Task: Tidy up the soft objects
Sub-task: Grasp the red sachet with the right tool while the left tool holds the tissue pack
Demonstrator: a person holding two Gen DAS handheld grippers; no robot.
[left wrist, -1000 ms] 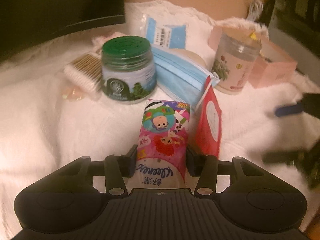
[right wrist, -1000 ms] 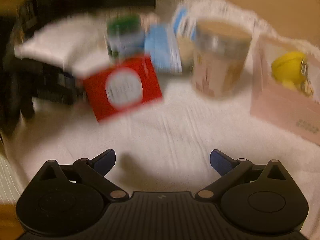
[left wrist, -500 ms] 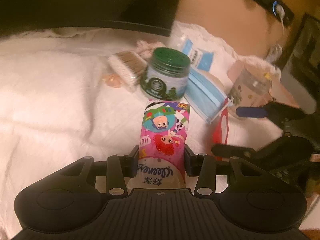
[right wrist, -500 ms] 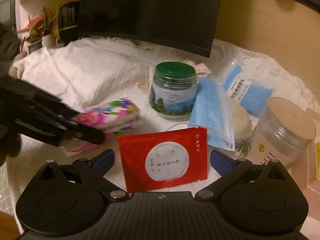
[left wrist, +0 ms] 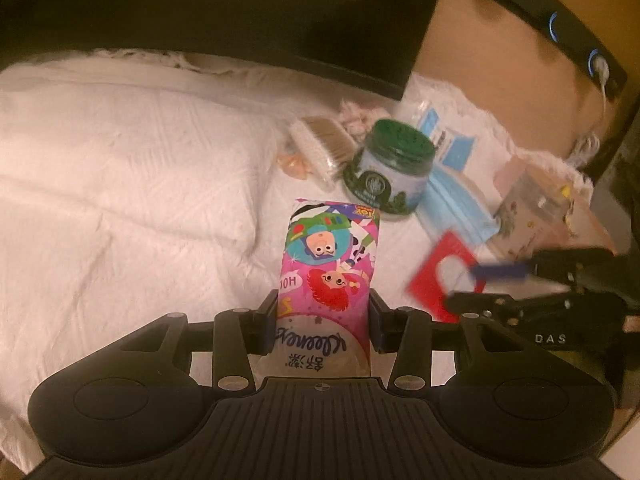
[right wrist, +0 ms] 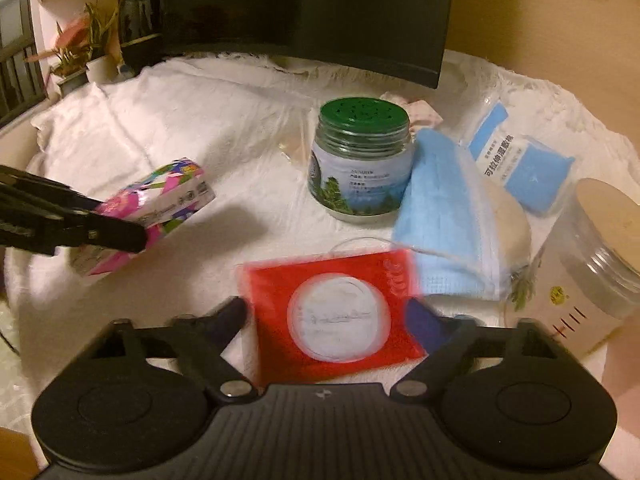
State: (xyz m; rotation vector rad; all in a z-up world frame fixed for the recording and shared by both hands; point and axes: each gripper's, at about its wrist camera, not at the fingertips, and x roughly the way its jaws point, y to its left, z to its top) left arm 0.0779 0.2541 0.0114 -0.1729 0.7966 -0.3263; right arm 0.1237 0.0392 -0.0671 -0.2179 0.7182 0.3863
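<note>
My left gripper point(left wrist: 323, 322) is clamped on the tissue pack point(left wrist: 328, 276); both pads press its sides and the pack stands out forward between them, above the white towel point(left wrist: 120, 200). Its near end is hidden behind the gripper body. From the right wrist view the same pack point(right wrist: 160, 196) shows side-on at the left, part covered by the dark finger in front of it.

My right gripper point(right wrist: 326, 312) is closing, with the red sachet point(right wrist: 332, 316) between its jaws. The sachet and both fingertips are smeared by motion, so I cannot tell whether the pads bear on its edges. Its lower edge is cut off by the gripper body. In the left wrist view the sachet point(left wrist: 444, 276) is tilted and blurred, with the right gripper point(left wrist: 480, 286) across it.

Beyond the sachet stands the green-lidded jar point(right wrist: 360, 160), upright on the towel. The blue face mask point(right wrist: 440, 208) lies just to its right, draped over a pale rounded thing I cannot identify. A blue-and-white packet point(right wrist: 516, 164) lies further back. The clear jar point(right wrist: 592, 248) at the right edge is partly out of frame. A bundle of cotton swabs point(left wrist: 320, 148) lies left of the green-lidded jar in the left wrist view, soft in focus. A dark monitor point(right wrist: 304, 12) fills the background.
</note>
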